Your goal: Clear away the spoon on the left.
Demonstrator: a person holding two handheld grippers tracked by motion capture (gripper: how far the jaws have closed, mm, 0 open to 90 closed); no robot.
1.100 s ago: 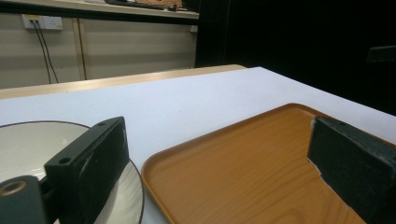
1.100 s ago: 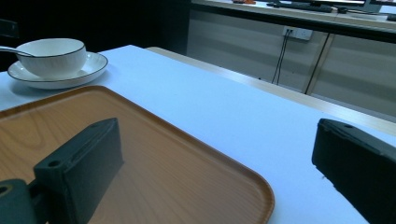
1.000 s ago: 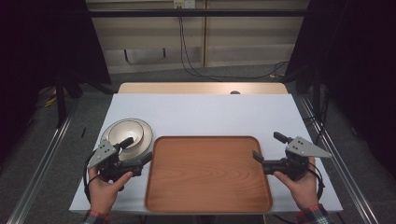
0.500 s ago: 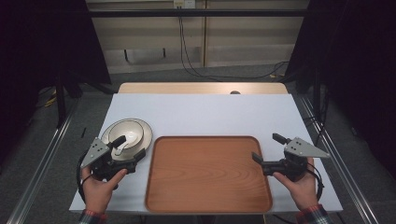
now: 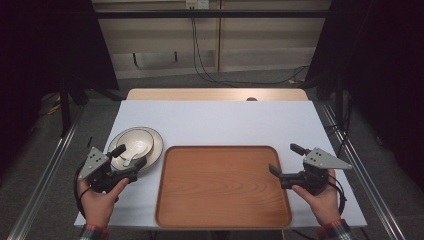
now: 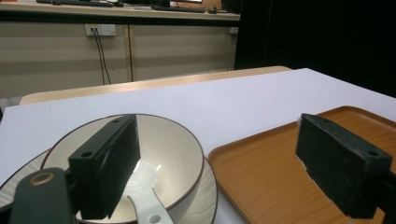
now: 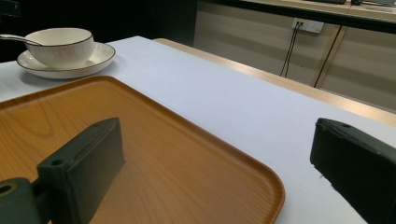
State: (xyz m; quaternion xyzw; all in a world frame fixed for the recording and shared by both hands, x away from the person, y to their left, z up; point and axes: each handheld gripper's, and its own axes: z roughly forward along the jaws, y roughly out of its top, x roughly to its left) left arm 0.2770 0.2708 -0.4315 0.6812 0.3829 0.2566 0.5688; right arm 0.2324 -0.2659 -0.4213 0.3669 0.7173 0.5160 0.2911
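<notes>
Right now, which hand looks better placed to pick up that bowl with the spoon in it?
The left. Its tool hangs open right at the bowl, one jaw over it. The right tool sits across the wooden tray, far from the bowl.

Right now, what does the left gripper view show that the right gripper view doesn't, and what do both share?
Left gripper view alone: the inside of the bowl, with the white spoon lying in it between that gripper's open fingers.

Right gripper view alone: the bowl's outer side from afar, the whole plate under it, and the wooden tray's near rounded corner.

Both share: bowl, plate, tray, white table, wall sockets.
</notes>
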